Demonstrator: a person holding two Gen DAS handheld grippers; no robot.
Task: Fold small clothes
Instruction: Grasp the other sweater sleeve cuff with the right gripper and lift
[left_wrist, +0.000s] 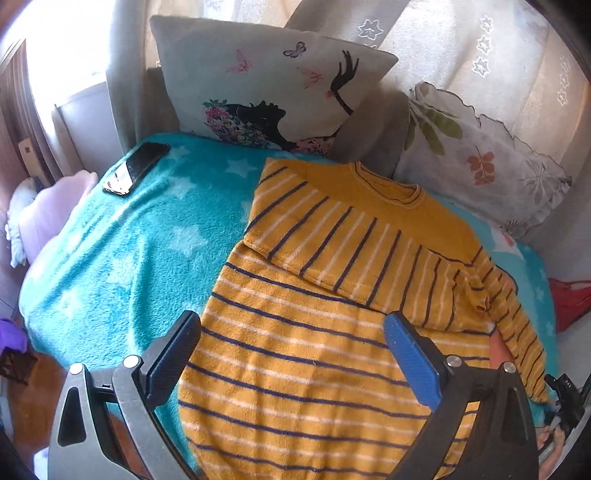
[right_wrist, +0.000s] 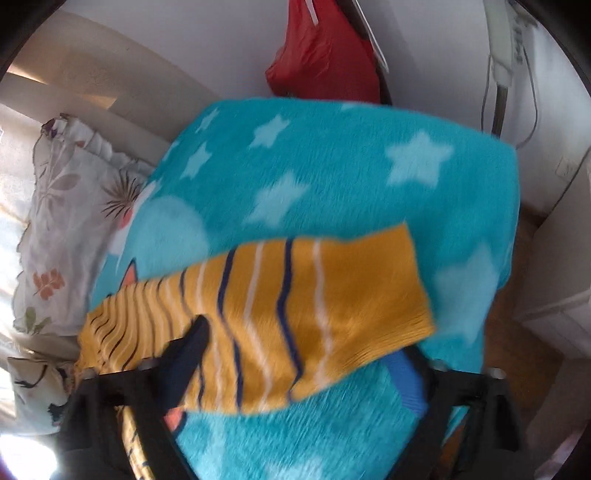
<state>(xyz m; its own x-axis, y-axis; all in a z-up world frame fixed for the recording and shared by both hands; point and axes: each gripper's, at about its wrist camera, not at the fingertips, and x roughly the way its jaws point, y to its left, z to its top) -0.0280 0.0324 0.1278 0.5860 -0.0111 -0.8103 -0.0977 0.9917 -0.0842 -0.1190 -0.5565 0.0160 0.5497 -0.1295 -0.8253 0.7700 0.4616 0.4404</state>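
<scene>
One sleeve (right_wrist: 258, 314) lies between the right gripper's (right_wrist: 303, 354) fingers, grip unclear; left gripper (left_wrist: 291, 354) released.

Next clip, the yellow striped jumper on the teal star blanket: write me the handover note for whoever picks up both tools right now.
Left tool: open, empty, above the yellow striped jumper.
Right tool: the right sleeve lies between its fingers; blurred, so I cannot tell whether it is clamped.
Jumper lies flat on the teal blanket, neck toward the pillows. A phone sits on the blanket, clear of the jumper.
Done: left sleeve folded across the chest.
Left: fold the right sleeve in, then fold the body.
</scene>
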